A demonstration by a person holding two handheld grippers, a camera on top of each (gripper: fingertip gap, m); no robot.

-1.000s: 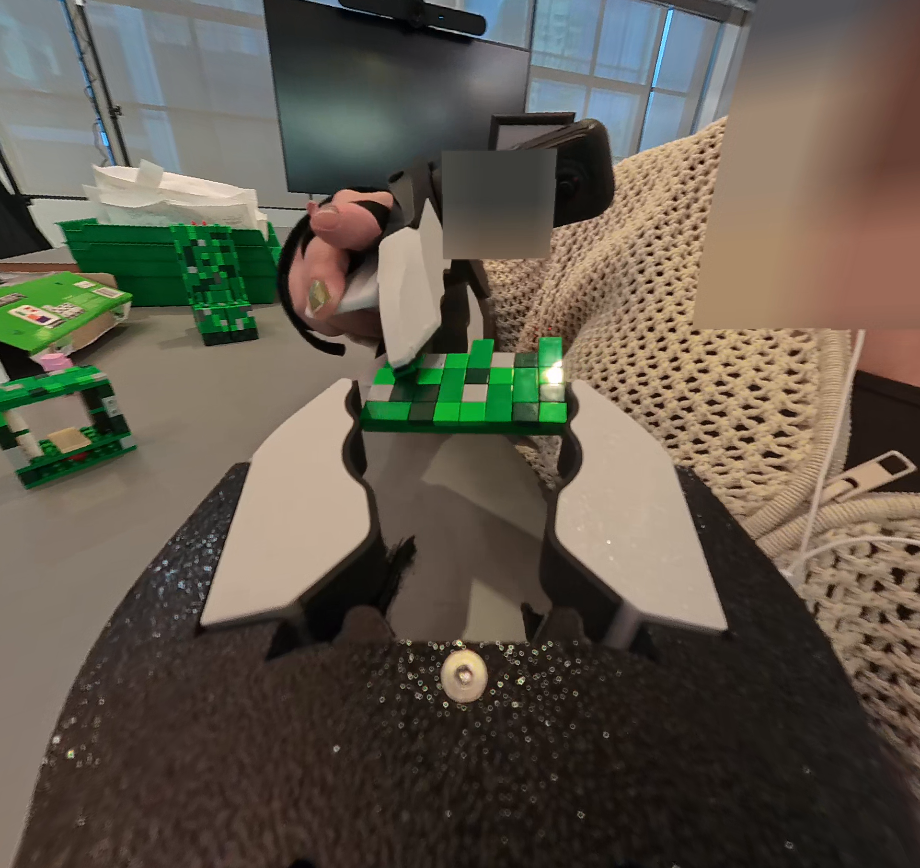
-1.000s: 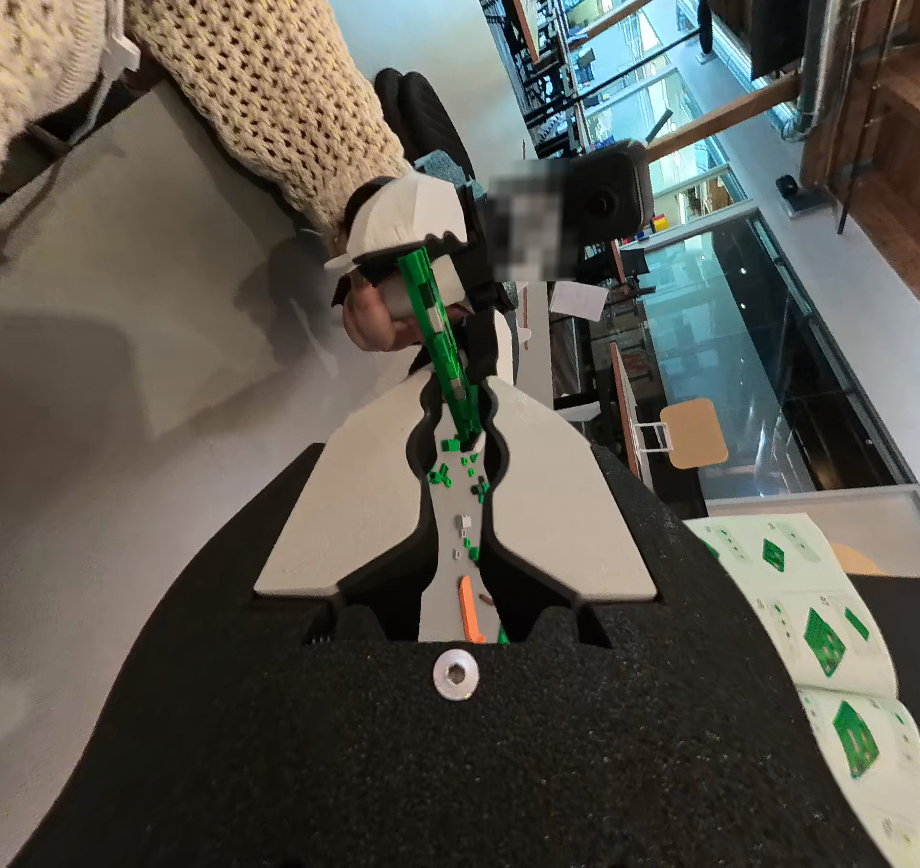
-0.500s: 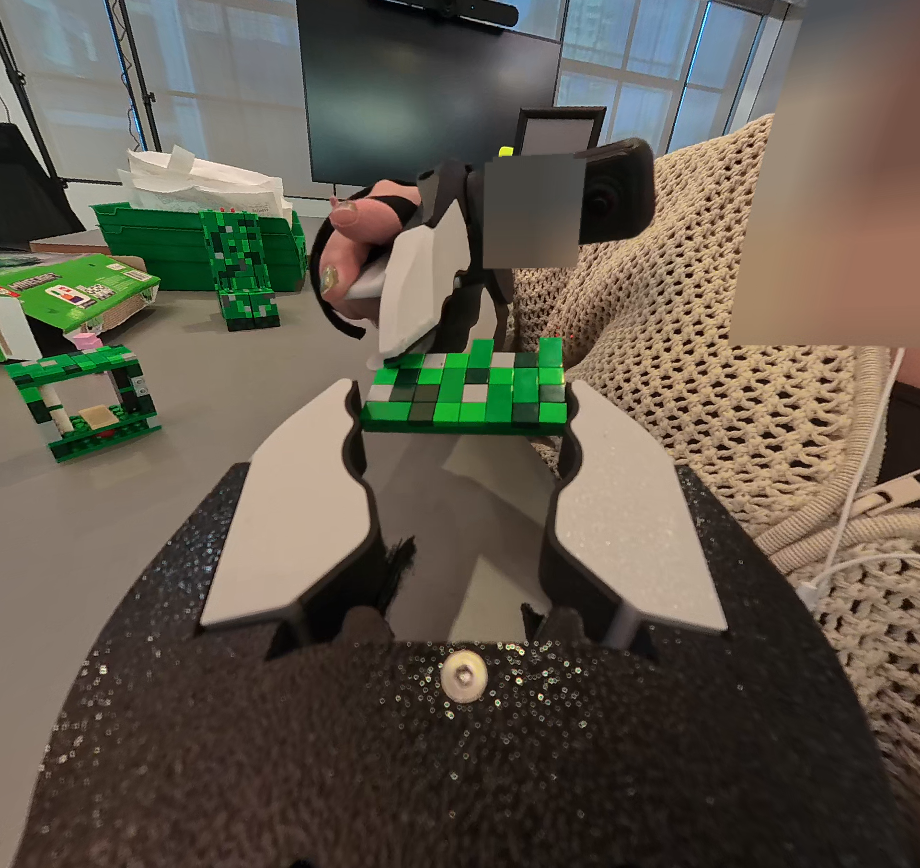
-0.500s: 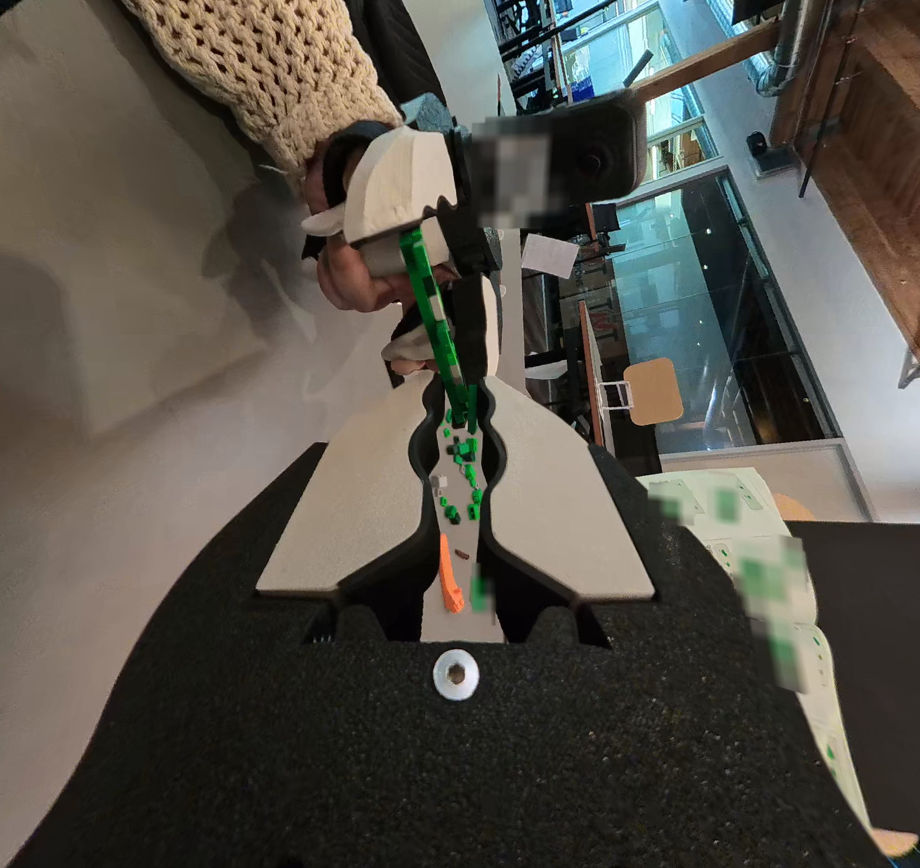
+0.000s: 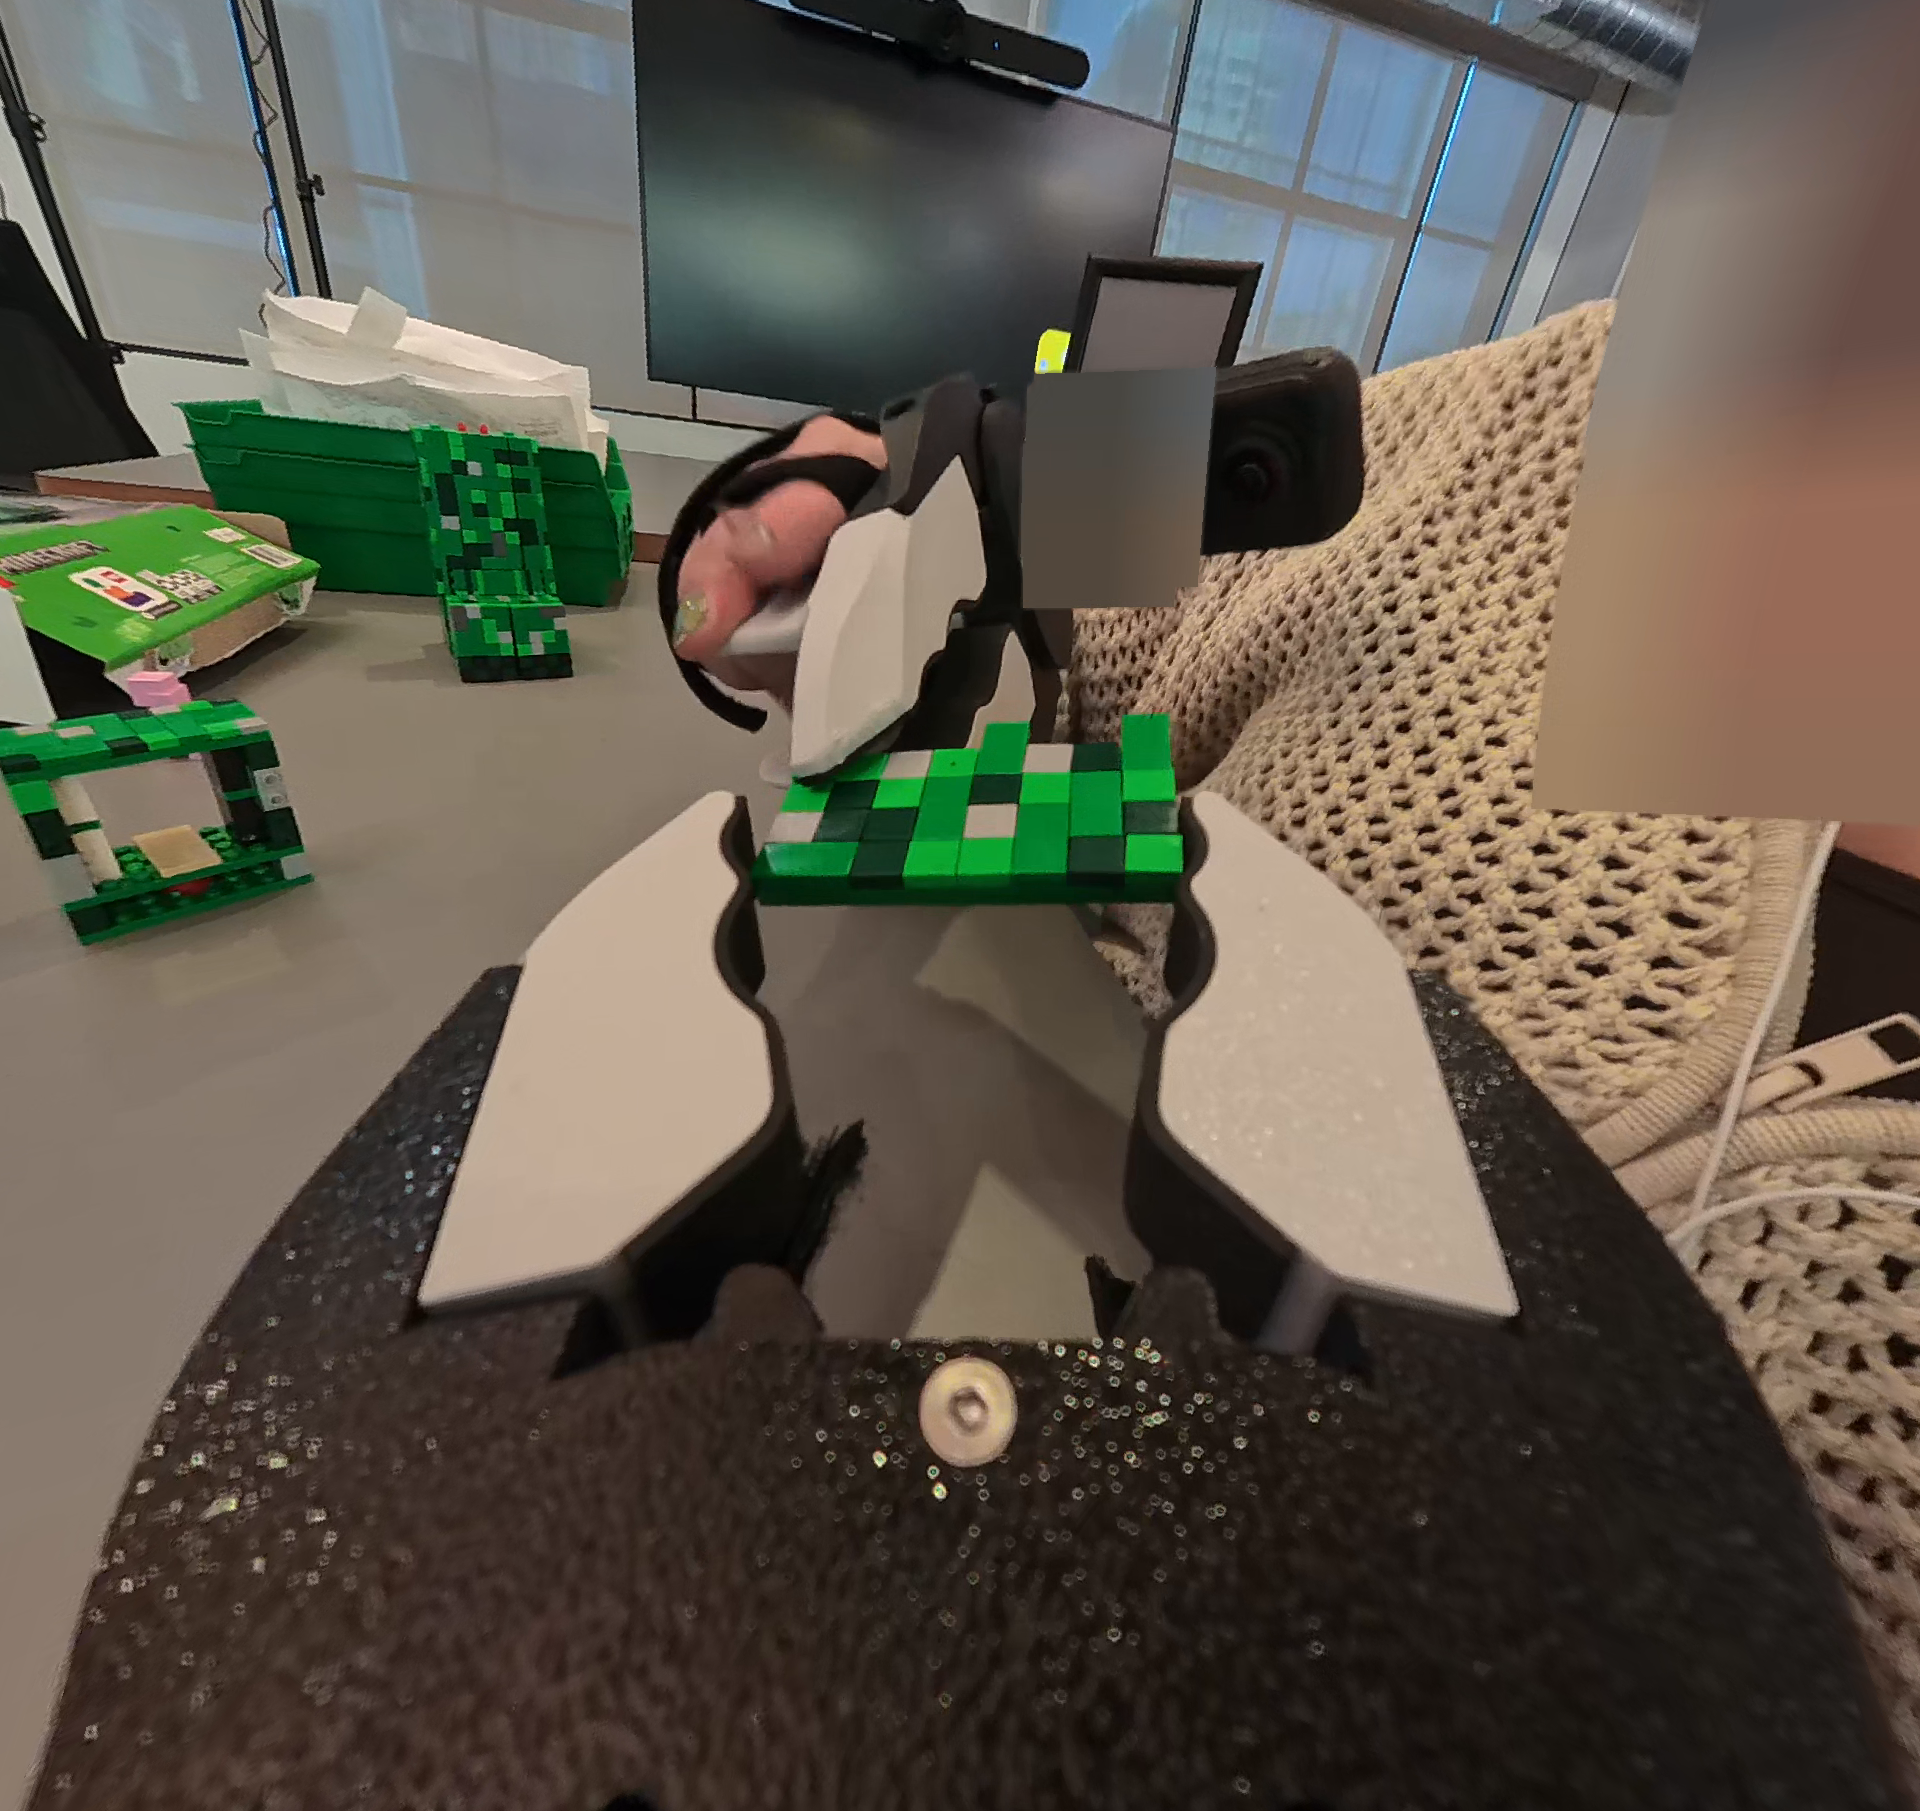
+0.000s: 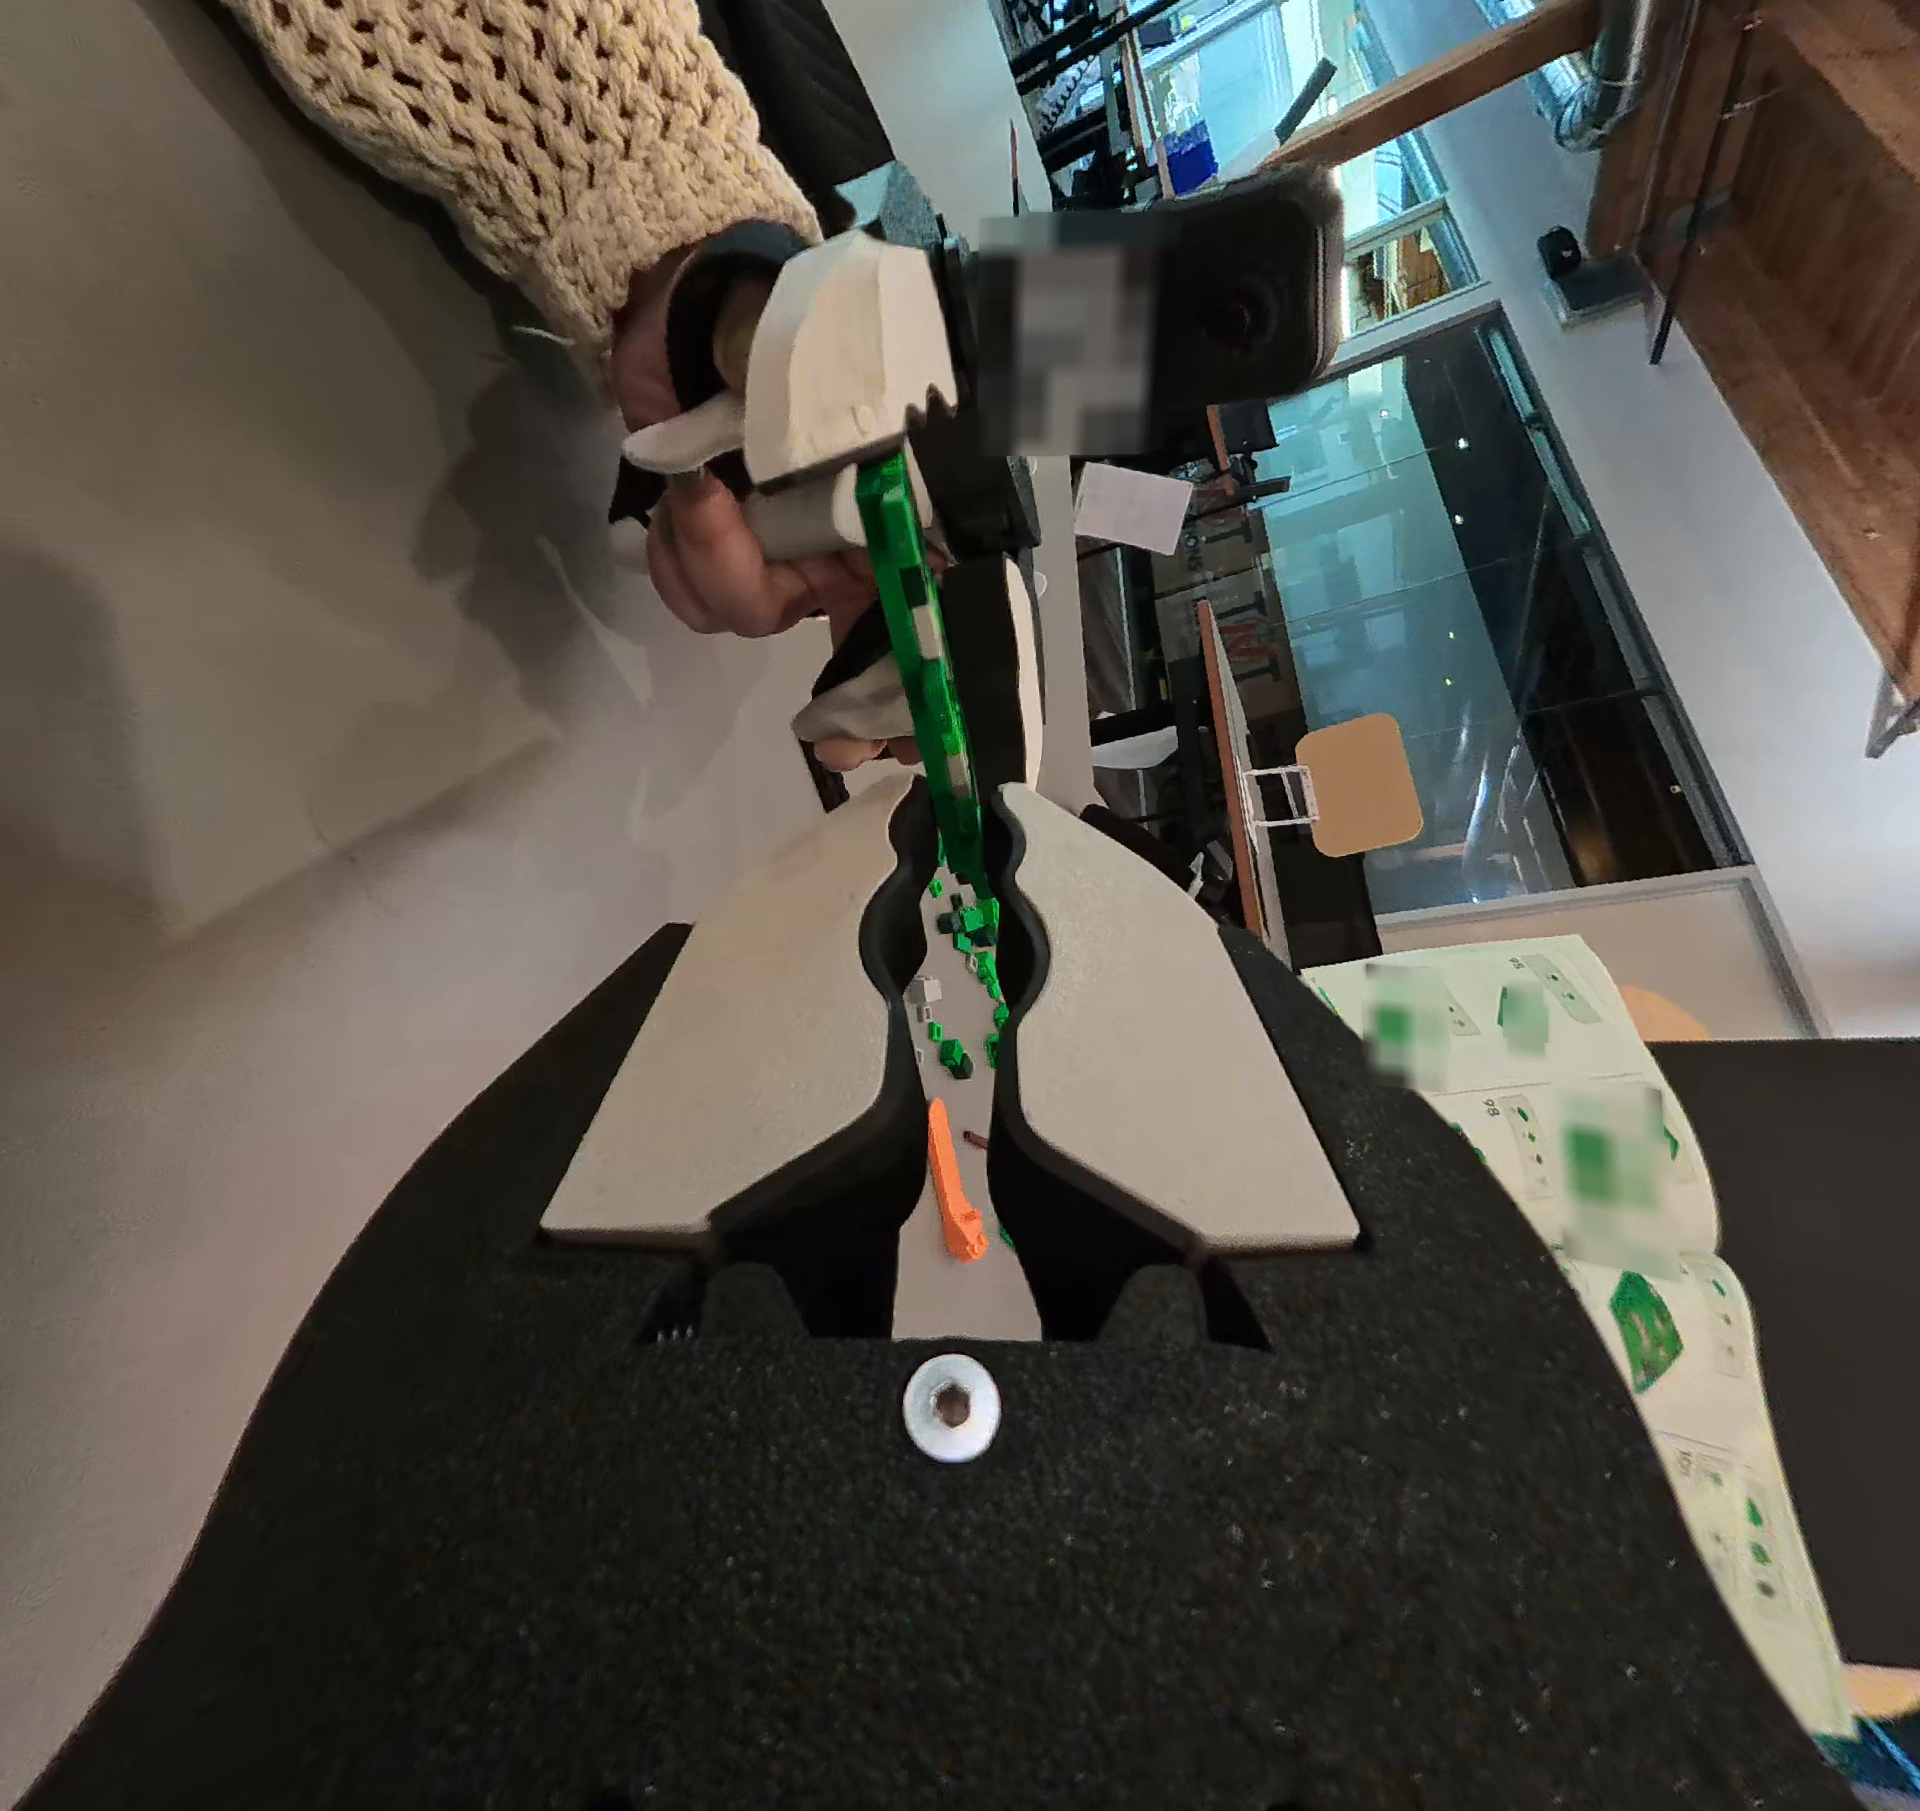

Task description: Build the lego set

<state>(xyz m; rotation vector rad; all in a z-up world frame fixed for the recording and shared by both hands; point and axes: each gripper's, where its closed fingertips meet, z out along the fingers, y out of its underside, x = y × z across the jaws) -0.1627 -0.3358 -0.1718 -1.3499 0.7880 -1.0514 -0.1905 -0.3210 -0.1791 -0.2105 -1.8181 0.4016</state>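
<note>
A flat green plate [image 5: 997,805], tiled in light green, dark green and grey squares, is held level above the grey table. My left gripper [image 5: 968,878] is shut on it, with a fingertip on each side edge. My right gripper [image 5: 821,764] comes in from the far side and pinches the plate's far left corner. In the right wrist view the plate [image 6: 925,639] shows edge-on. My right gripper [image 6: 961,816] is shut on its near end. The left gripper's white finger [image 6: 842,379] sits at its far end.
On the table at left are an open green frame build [image 5: 156,826], a green blocky figure [image 5: 499,556], a green box [image 5: 135,587] and green bins [image 5: 312,483] holding paper. Loose small bricks [image 6: 961,940], an orange separator tool [image 6: 951,1190] and an instruction booklet [image 6: 1558,1138] lie below. Less than 4 cm separates the two grippers' tips.
Both grippers stay shut on the plate. The held plate and both hands have shifted and turned slightly, so the background has slid sideways in both views.
</note>
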